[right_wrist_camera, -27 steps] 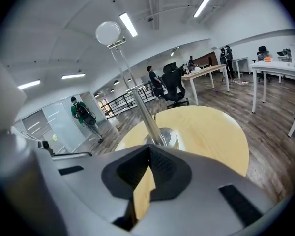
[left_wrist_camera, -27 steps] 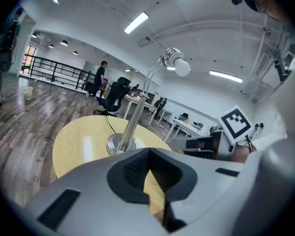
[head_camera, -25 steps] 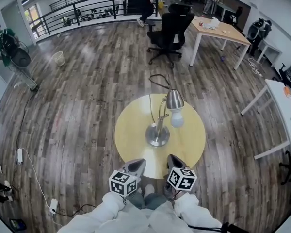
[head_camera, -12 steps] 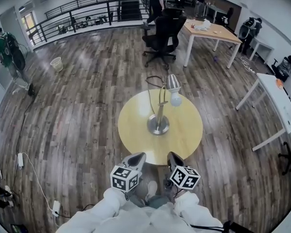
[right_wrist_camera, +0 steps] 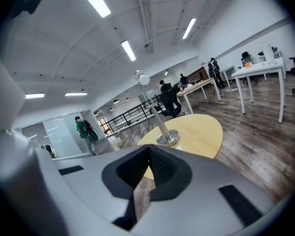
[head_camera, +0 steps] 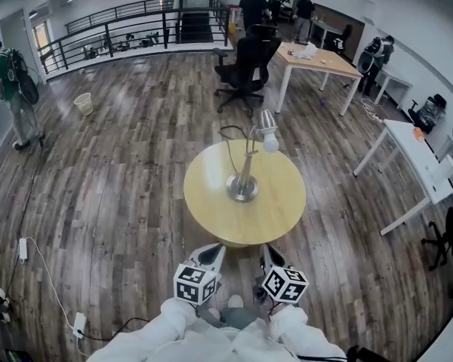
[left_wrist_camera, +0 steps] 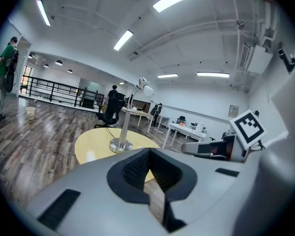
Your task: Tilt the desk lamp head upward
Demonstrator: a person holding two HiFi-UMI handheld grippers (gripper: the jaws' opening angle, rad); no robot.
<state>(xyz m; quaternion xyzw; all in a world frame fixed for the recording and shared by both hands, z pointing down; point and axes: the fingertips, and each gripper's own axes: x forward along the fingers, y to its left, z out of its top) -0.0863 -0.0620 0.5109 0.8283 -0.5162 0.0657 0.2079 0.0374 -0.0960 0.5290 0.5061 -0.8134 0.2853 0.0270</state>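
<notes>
Silver metal desk lamp [head_camera: 246,166] stands upright near the middle of the round yellow wooden table [head_camera: 275,210], its round base flat on the top. Curved neck rises to the chrome lamp head [head_camera: 267,120], which hangs over the far side of the table. White bulb [head_camera: 271,144] faces down and off to the side, so the head is not tipped up. Thin black cord [head_camera: 230,140] runs from the lamp over the far rim to the floor.

Left gripper [head_camera: 210,253] sits just short of the near table rim, well apart from the lamp. In the left gripper view its jaws are fully together [left_wrist_camera: 149,178], nothing between them, touching nothing. Lamp [left_wrist_camera: 127,119] shows beyond them on the table.

Right gripper [head_camera: 272,256] is beside it, also just off the near rim. In the right gripper view the jaws are closed tight [right_wrist_camera: 148,177], empty, no contact with table or lamp [right_wrist_camera: 160,118]. Each gripper carries a black-and-white marker cube; the left one [head_camera: 194,284], the right one [head_camera: 284,284]. White sleeves [head_camera: 174,329] are at the bottom edge of the head view.

Around: grey-brown wood plank floor [head_camera: 121,172], black office chair [head_camera: 245,62] past the table, wooden-top desk with white legs [head_camera: 321,57] next to it, white desk [head_camera: 421,168] on the right. Black railing [head_camera: 121,17] along the far side. Person in a green top [head_camera: 11,89] at far left, two more people far back.
</notes>
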